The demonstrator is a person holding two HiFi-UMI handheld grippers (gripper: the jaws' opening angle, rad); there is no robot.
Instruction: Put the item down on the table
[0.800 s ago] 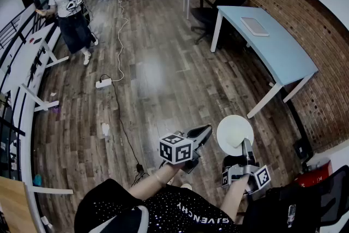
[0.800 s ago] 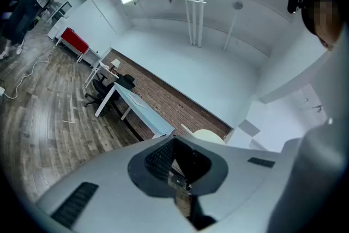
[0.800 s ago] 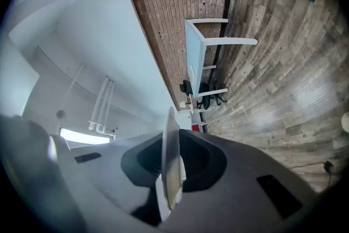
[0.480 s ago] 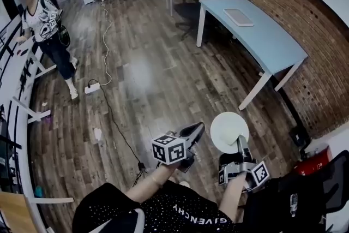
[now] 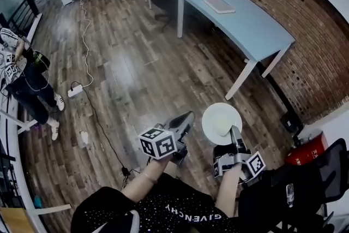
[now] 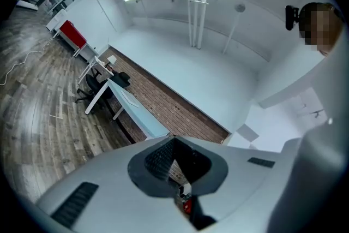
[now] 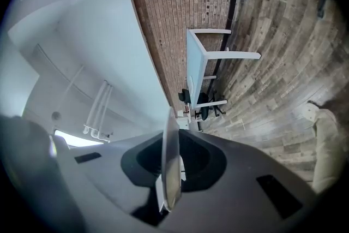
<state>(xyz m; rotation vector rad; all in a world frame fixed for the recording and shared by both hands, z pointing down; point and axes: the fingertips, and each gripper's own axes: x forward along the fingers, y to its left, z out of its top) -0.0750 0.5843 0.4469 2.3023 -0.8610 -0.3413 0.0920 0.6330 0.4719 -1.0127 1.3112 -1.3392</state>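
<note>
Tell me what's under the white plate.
Only wood floor shows around the plate, held aloft by the right gripper. The patch straight below is covered by the plate itself.

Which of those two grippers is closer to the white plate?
Right. The right gripper is clamped on the white plate at its edge; the left gripper is off to the plate's left, not touching it.

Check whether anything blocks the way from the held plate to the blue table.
Nothing visible does. The right gripper holds the white plate over wooden floor; only floor lies between it and the light-blue table, whose near end is bare.
</note>
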